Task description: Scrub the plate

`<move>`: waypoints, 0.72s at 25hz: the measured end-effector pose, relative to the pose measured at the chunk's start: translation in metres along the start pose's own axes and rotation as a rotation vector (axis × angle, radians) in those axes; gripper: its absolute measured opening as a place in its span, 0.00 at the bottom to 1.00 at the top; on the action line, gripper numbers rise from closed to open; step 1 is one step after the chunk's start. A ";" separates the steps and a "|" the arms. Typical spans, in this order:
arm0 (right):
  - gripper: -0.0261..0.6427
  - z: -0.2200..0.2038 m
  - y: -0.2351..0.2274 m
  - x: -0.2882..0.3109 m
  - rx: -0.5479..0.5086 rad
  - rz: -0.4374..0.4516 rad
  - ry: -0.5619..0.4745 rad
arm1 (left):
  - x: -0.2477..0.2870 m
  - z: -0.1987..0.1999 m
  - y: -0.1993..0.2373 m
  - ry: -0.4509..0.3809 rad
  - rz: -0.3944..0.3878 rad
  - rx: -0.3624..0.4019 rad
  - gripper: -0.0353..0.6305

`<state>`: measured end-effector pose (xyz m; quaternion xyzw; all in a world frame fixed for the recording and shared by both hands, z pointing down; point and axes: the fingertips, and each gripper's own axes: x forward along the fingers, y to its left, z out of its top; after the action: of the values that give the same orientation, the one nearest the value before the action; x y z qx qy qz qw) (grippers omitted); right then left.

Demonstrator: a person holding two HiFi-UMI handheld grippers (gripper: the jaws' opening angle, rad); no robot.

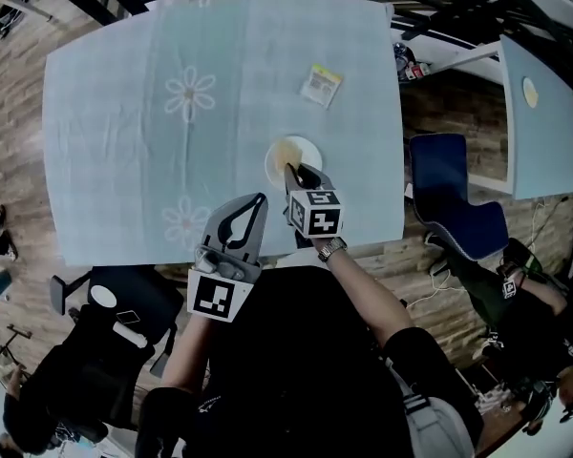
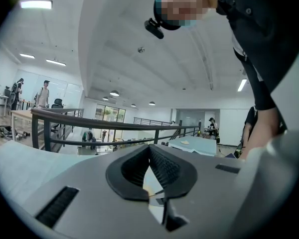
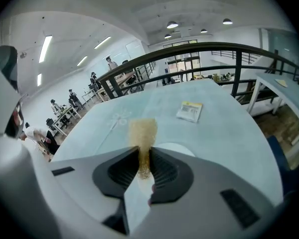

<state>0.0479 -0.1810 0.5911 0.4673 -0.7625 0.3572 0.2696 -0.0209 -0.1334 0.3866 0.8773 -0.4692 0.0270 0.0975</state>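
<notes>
A small white plate (image 1: 306, 147) lies on the pale blue tablecloth near the table's front right; its rim (image 3: 182, 149) shows just past my right jaws. My right gripper (image 1: 291, 171) reaches over the plate's near edge. It is shut on a thin tan scrub pad (image 3: 142, 129), which stands up out of the jaws (image 1: 286, 153) over the plate. My left gripper (image 1: 259, 200) hovers at the table's front edge, left of the plate and apart from it. In the left gripper view the left gripper (image 2: 150, 148) is shut with nothing between its jaws.
A small printed packet (image 1: 321, 85) lies on the cloth beyond the plate, and the packet (image 3: 190, 111) also shows in the right gripper view. A blue chair (image 1: 454, 198) stands right of the table (image 1: 124, 160). A second table (image 1: 540, 127) is further right. A black chair (image 1: 124, 303) stands at my left.
</notes>
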 end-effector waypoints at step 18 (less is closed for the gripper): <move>0.13 -0.010 -0.022 0.069 0.080 -0.026 0.147 | 0.017 -0.015 -0.001 0.081 -0.004 0.009 0.07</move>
<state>0.0403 -0.2158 0.6545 0.4601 -0.7197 0.4170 0.3105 -0.0098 -0.1439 0.4040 0.8767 -0.4632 0.0642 0.1125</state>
